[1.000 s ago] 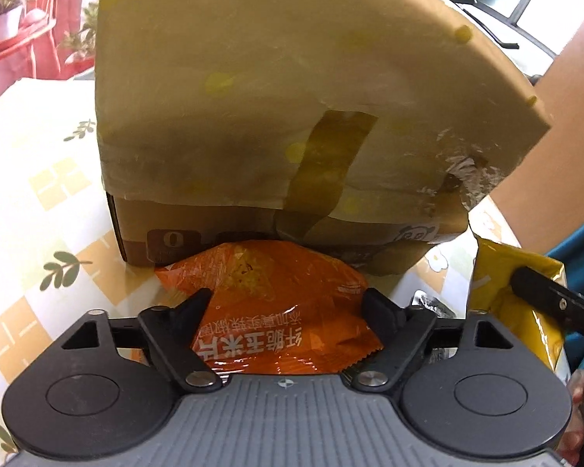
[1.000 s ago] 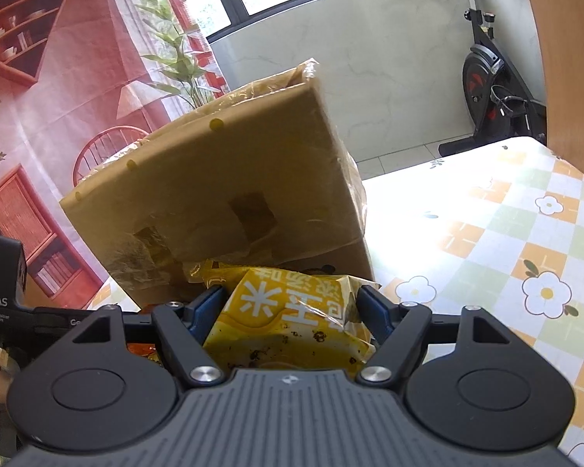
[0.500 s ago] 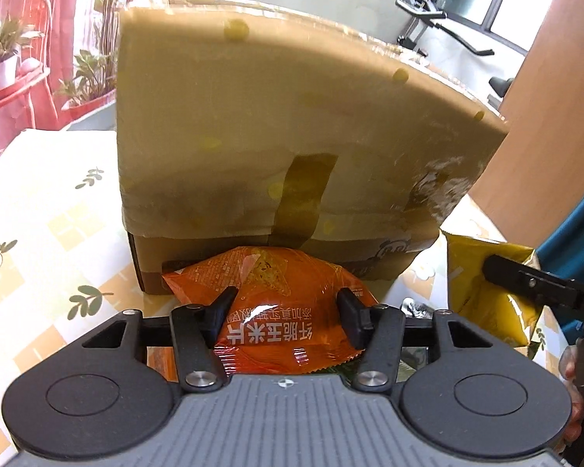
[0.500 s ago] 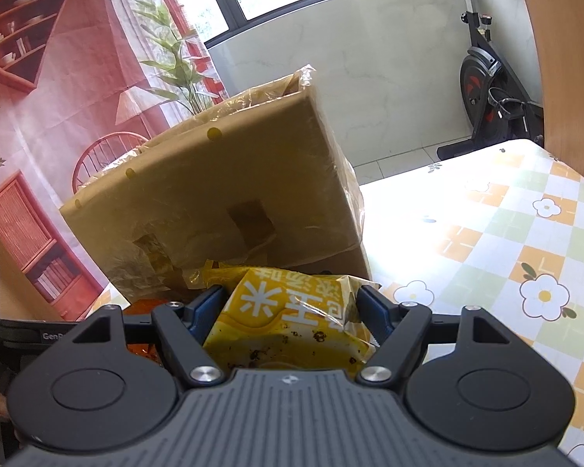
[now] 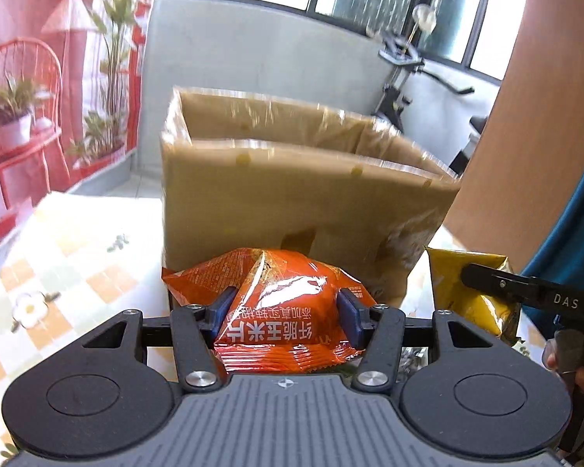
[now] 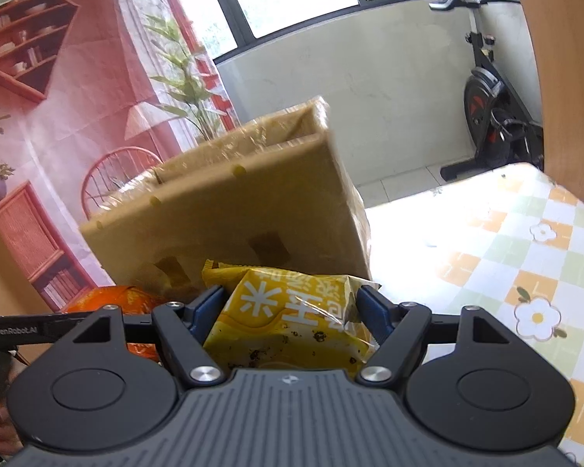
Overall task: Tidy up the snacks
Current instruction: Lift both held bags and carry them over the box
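My left gripper (image 5: 286, 303) is shut on an orange snack packet (image 5: 280, 311) and holds it in front of an open cardboard box (image 5: 292, 202) wrapped in clear tape. My right gripper (image 6: 290, 307) is shut on a yellow snack packet (image 6: 292, 323), also before the box (image 6: 229, 225). In the left wrist view the yellow packet (image 5: 471, 295) shows at the right. In the right wrist view the orange packet (image 6: 113, 299) shows at the left. Both packets are below the box rim.
The box stands on a table with a flowered check cloth (image 6: 525, 272). An exercise bike (image 6: 494, 116) stands behind the table by a grey wall. A wooden panel (image 5: 525, 155) is on the right.
Both grippers have risen and drawn back from the box, so its open top now shows. The left gripper closed tighter on the orange packet and lifted it.
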The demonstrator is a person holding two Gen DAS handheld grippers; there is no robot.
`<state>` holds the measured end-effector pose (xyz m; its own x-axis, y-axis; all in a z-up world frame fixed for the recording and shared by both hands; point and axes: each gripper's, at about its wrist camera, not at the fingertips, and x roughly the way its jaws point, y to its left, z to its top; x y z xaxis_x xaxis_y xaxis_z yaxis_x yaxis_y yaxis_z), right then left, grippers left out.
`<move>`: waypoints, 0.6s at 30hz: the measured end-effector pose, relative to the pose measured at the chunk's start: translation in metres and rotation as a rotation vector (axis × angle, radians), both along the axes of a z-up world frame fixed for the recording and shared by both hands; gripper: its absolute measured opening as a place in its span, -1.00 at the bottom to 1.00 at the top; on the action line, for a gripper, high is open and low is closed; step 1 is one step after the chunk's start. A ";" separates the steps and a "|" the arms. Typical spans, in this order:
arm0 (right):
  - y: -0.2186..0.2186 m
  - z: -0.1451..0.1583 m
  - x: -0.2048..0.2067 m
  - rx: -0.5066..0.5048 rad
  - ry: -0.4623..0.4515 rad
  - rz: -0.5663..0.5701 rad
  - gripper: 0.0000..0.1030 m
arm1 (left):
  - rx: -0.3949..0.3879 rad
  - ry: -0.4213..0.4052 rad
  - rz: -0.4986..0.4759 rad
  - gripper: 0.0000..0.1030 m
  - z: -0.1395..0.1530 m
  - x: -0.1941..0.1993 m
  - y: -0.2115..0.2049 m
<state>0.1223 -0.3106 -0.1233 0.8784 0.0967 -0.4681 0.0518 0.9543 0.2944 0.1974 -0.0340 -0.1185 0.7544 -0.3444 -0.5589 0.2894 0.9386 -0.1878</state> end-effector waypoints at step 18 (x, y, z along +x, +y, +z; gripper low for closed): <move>0.029 0.107 0.022 -0.032 -0.204 0.123 0.47 | -0.041 -0.267 0.040 0.12 0.103 0.005 -0.009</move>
<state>0.1443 -0.2812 -0.0160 0.9377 0.1967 -0.2864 -0.1227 0.9587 0.2567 0.2023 -0.0431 -0.0160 0.8868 -0.3295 -0.3242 0.2966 0.9435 -0.1477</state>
